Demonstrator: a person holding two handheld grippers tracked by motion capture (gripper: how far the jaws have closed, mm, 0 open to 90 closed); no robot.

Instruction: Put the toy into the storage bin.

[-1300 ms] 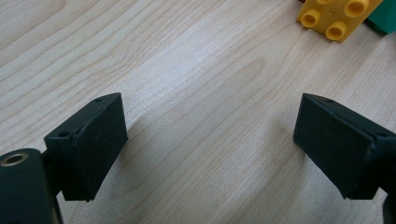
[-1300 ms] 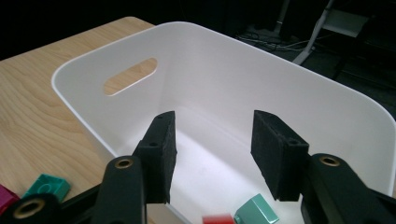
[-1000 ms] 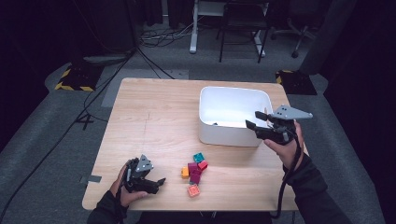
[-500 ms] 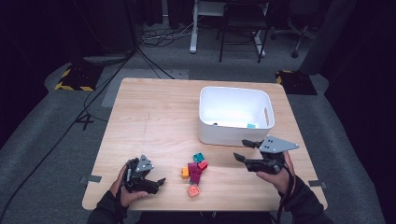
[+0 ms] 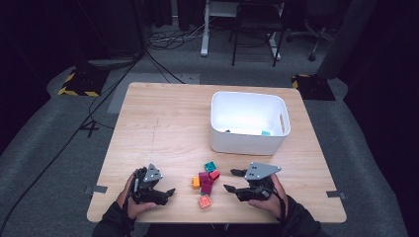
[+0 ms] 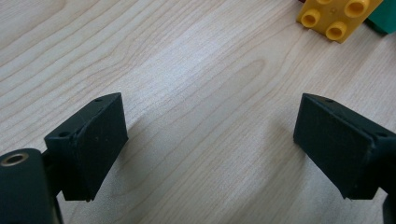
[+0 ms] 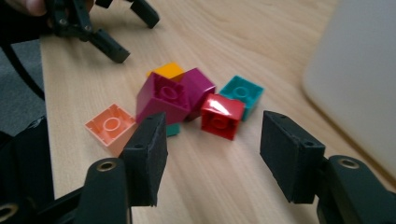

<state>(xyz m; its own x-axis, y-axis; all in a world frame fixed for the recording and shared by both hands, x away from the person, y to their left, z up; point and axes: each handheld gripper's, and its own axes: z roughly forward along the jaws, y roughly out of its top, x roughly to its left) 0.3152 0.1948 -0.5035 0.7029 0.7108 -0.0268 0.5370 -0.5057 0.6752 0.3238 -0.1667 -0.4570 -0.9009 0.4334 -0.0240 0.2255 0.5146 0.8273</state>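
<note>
Now right gripper (image 7: 212, 154) low beside red block (image 7: 222, 115), jaws parted, empty (bin (image 5: 247, 143) behind); next: straddle, clamp.

Dark room, grey carpet (image 5: 59, 143), cables (image 5: 113, 84), chair legs (image 5: 257, 44) beyond wooden table (image 5: 163, 128).

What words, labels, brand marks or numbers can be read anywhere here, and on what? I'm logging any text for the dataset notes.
None can be read.
Toy bricks: plain studs and hollow undersides, no legible lettering.
White bin: blank walls.
Right gripper and left gripper: black jaws with screw holes, unmarked.
Yellow-and-black striped floor plates: hazard stripes, no words.
</note>
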